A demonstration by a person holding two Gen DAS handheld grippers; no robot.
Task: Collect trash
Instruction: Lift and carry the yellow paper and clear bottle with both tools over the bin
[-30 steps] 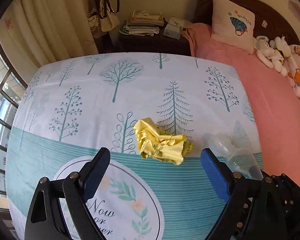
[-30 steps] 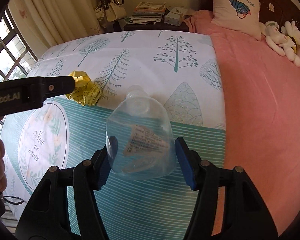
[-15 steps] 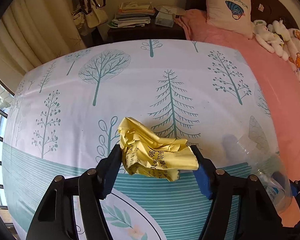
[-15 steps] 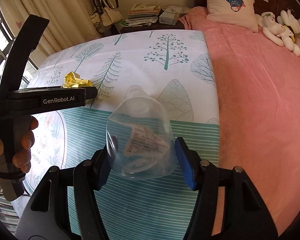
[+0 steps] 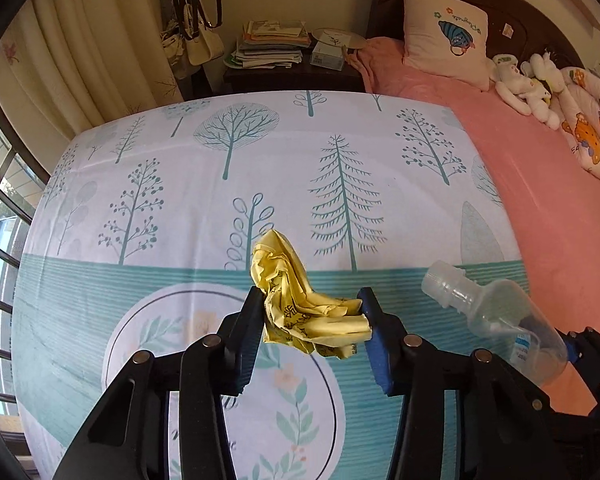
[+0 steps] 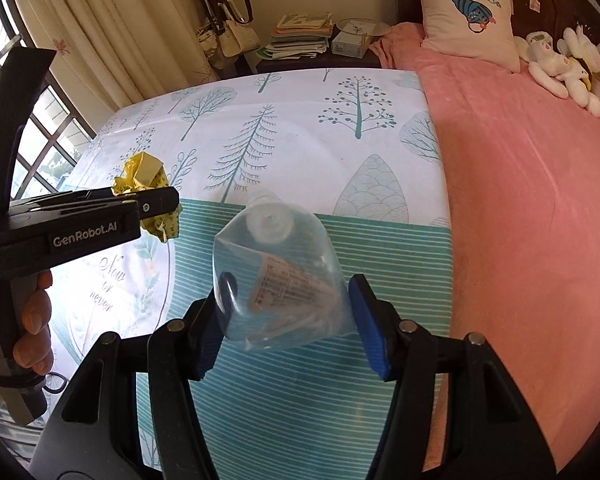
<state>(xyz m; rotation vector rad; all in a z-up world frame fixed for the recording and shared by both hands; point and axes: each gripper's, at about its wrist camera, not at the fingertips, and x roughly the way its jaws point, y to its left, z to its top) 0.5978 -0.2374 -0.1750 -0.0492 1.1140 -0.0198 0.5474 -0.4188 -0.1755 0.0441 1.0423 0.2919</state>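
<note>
Bed [image 5: 548,216] with pink sheet; tree-print white and teal cover [image 5: 204,184] spread over its near part. At the head: cream pillow [image 5: 444,28], white plush toys [image 5: 520,84], possibly a printed bolster [image 5: 588,124] at the far right, cut off by frame edge.

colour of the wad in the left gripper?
Yellow crumpled paper with dark print; clearest in the left wrist view.
</note>
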